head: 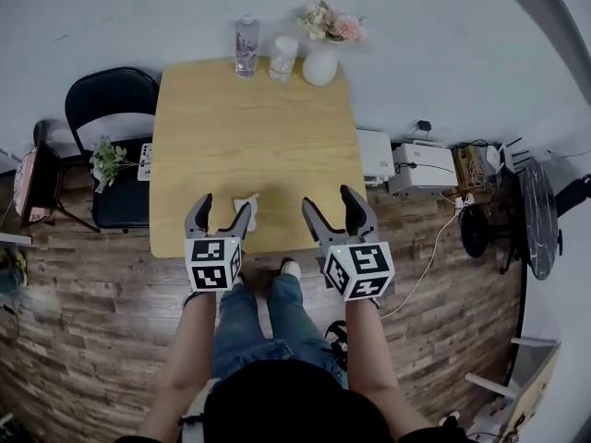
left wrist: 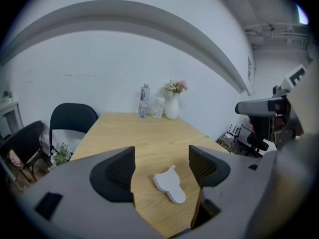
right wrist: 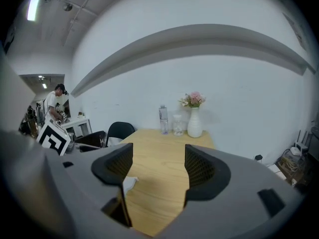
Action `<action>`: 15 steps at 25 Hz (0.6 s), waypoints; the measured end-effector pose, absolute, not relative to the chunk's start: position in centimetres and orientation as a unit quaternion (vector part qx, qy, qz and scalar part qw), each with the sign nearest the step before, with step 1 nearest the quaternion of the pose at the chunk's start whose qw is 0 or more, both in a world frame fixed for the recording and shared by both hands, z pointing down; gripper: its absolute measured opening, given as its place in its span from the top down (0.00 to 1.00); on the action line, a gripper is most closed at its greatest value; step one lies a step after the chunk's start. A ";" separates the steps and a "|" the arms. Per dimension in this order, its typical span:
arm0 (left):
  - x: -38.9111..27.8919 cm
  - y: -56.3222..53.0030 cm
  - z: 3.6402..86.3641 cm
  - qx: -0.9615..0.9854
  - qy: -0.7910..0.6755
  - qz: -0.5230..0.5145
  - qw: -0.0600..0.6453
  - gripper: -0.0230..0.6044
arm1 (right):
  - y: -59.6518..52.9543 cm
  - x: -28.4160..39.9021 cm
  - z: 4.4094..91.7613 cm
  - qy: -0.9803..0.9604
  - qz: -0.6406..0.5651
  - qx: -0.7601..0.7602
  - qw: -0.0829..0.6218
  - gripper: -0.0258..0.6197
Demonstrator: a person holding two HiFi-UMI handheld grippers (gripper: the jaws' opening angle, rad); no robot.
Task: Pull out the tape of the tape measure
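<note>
A small white tape measure point(head: 246, 205) lies flat near the front edge of the wooden table point(head: 249, 127). In the left gripper view the tape measure point(left wrist: 169, 184) sits on the wood just beyond and between the two open jaws, not touched. My left gripper point(head: 220, 212) hovers open over the table's front edge, right beside it. My right gripper point(head: 332, 207) is open too, with nothing between its jaws, further right along the same edge. In the right gripper view the tape measure point(right wrist: 128, 184) peeks out behind the left jaw.
A water bottle point(head: 246, 44), a glass point(head: 283, 57) and a white vase of flowers point(head: 322, 49) stand along the table's far edge by the wall. A black chair point(head: 115, 146) stands left of the table; boxes and cables point(head: 416, 168) lie on the floor to the right.
</note>
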State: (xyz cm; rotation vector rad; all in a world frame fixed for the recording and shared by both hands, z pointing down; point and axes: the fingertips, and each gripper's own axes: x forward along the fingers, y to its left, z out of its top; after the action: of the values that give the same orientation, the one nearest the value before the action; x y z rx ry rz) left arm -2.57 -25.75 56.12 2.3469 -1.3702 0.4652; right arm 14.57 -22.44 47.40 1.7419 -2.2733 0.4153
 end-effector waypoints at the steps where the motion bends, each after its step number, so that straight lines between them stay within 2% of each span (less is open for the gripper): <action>1: -2.2 -25.5 56.8 0.831 -0.491 0.170 0.198 0.42 | -22.8 14.8 47.6 -0.782 0.146 0.593 0.123 0.44; 15: 0.9 -23.0 64.9 0.767 -0.551 0.208 0.254 0.46 | -26.5 16.8 49.5 -0.828 0.144 0.520 0.151 0.44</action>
State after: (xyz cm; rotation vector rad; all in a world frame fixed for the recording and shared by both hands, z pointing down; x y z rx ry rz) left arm 0.90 -23.03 64.92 2.0853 -1.4969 0.5657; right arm 16.75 -26.50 49.52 1.4915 -2.3784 0.4132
